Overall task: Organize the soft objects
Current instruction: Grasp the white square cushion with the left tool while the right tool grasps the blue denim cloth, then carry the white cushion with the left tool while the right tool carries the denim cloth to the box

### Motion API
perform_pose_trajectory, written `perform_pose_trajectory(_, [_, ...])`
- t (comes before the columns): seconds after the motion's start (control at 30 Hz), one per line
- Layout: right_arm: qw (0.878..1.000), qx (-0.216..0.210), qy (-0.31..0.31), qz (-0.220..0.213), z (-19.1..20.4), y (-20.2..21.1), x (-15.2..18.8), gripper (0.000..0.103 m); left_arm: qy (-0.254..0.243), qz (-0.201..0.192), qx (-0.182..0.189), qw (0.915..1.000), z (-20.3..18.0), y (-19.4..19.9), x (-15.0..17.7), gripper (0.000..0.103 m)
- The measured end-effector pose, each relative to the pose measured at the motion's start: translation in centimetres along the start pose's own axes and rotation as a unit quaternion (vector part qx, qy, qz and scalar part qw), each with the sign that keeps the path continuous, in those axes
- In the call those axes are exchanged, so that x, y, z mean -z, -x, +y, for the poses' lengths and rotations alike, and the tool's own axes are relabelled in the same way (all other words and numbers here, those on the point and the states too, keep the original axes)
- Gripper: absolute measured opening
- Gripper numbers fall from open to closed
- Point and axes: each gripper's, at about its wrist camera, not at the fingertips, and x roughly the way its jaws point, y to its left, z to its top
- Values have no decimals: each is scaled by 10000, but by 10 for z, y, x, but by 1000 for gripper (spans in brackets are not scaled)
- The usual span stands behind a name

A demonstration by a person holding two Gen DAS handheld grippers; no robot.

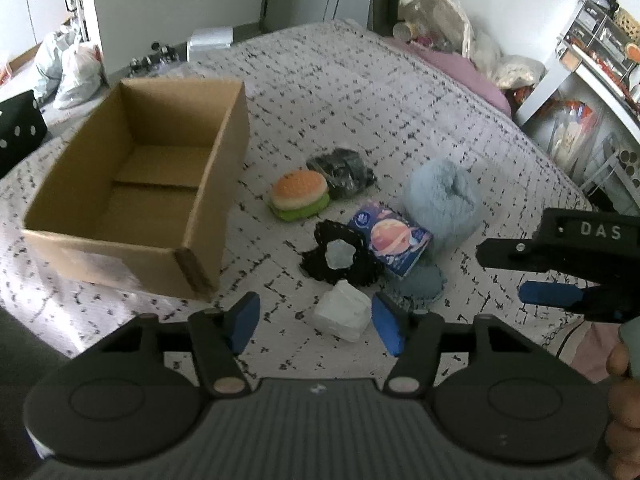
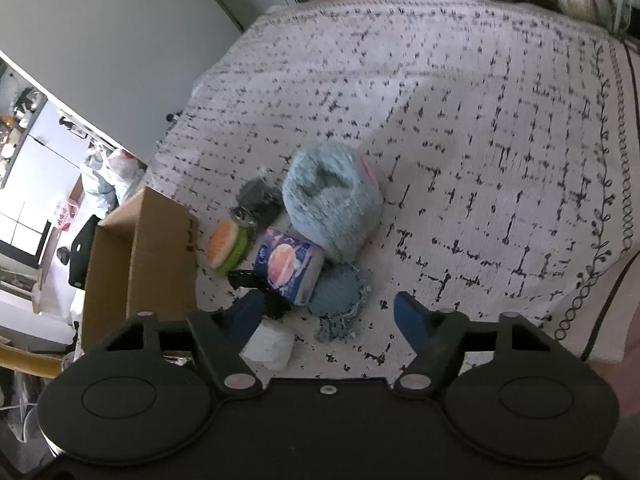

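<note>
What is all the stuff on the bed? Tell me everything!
Cardboard box: one, brown, open, left side of the bed.
Toy burger: one, orange and green, right of the box.
Dark bundle: one, black, behind the burger.
Fluffy roll: one, light blue, right of the pile.
Tissue pack: one, blue with a planet picture.
Crochet piece: one, black, pale centre.
White packet: one, nearest the left gripper.
Denim piece: one, blue, frayed.
Bedspread: one, white with black marks.
Left gripper: open.
Right gripper: open.

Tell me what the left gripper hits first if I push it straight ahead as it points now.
Probably the white soft block, lying just ahead between the open left gripper fingers; beyond it the black crocheted piece. Depth is uncertain.
</note>
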Motion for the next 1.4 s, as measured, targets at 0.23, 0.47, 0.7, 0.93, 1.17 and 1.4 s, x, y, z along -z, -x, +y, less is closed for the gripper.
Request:
perform_pose_trajectory(0.23, [9993, -7, -281, 263, -4, -27, -4, 52, -13, 252, 32, 9997, -7, -31, -2, 54])
perform_pose_trajectory(0.47, [9970, -54, -552, 537, -13, -49, -9, 45, -55, 456, 71, 9989, -14, -56, -4, 53])
perform_pose_trajectory(0.7, [9957, 36, -581, 724, -14, -70, -11, 45, -43, 667, 139, 9977, -18, -81, -4, 53])
perform_pose_trajectory(0.93, [9946, 105, -541, 875, -12, -83, -11, 45, -45, 783, 150, 9968, -20, -93, -1, 53])
perform_pose_trajectory(1.17, [9948, 123, -543, 850, -12, -90, -10, 33, -14, 754, 192, 9970, -21, -98, -2, 49])
perform_pose_trajectory(1.4, [9972, 5, -429, 611, -8, -79, -7, 19, -22, 514, 190, 9985, -21, -79, -4, 48])
